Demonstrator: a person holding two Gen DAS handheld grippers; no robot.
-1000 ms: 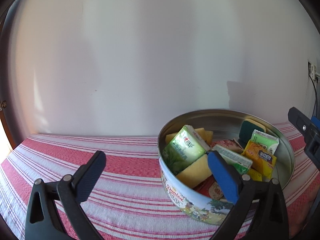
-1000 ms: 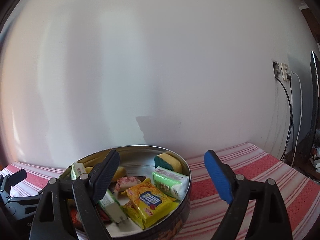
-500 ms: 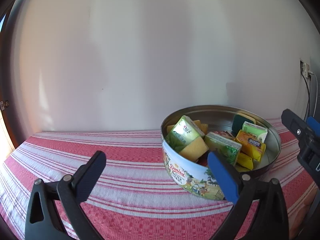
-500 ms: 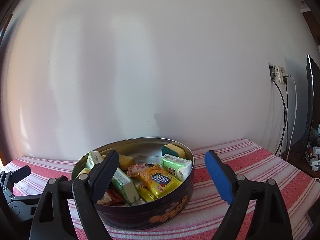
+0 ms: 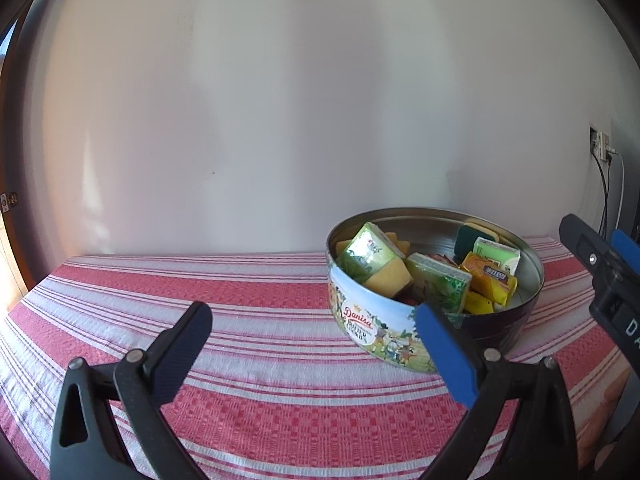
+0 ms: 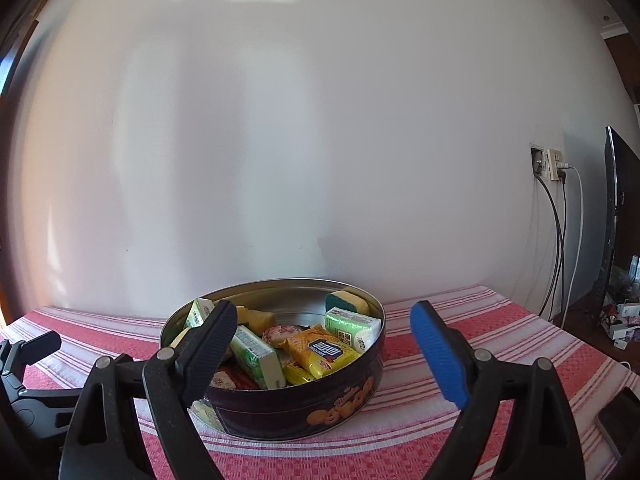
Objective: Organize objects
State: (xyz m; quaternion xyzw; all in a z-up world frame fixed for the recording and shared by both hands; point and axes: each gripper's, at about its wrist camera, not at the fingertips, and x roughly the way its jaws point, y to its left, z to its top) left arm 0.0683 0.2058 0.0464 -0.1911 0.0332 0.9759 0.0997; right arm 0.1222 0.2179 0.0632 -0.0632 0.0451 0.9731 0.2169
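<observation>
Both grippers, left gripper (image 5: 308, 354) and right gripper (image 6: 322, 348), stand before the filled cookie tin (image 6: 280, 404) with jaws wide and empty; the packing step seems finished, and the next move calls for a lid, not visible here.

Two low fisheye views from gripper-mounted cameras face a white wall (image 5: 280, 120) across the striped worktop (image 5: 260, 300), sharing the nearby round tin (image 6: 300, 408) between them.
</observation>
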